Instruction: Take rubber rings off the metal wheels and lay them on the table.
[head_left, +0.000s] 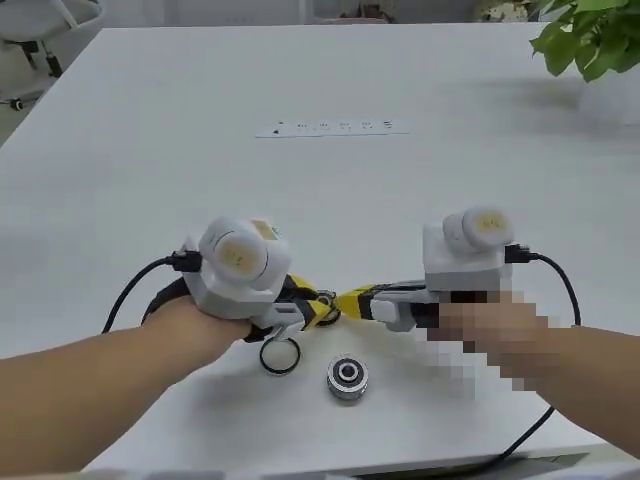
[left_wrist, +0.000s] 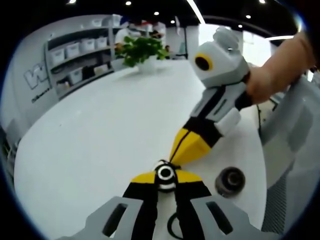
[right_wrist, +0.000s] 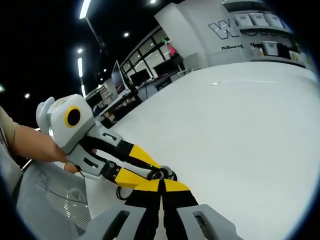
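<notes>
Presently, at the near edge of the table (head_left: 300, 200):

- Left gripper (left_wrist: 165, 181): jaws closed on a small metal wheel (left_wrist: 165, 172), held just above the tabletop.
- Right gripper (right_wrist: 161, 186): jaws pressed together, tips touching that wheel's rim. Whether they pinch its rubber ring is too small to tell.
- One loose rubber ring (head_left: 280, 356): flat on the table, just below the left gripper.
- Second wheel (head_left: 347, 377): on the table beside the ring, and by its look already stripped.

Step in hand, as I judge it: peeling the ring off the held wheel. The next move calls for a firm clamp by the left gripper while the right draws the ring outward over the rim, then lays it beside the first.
</notes>
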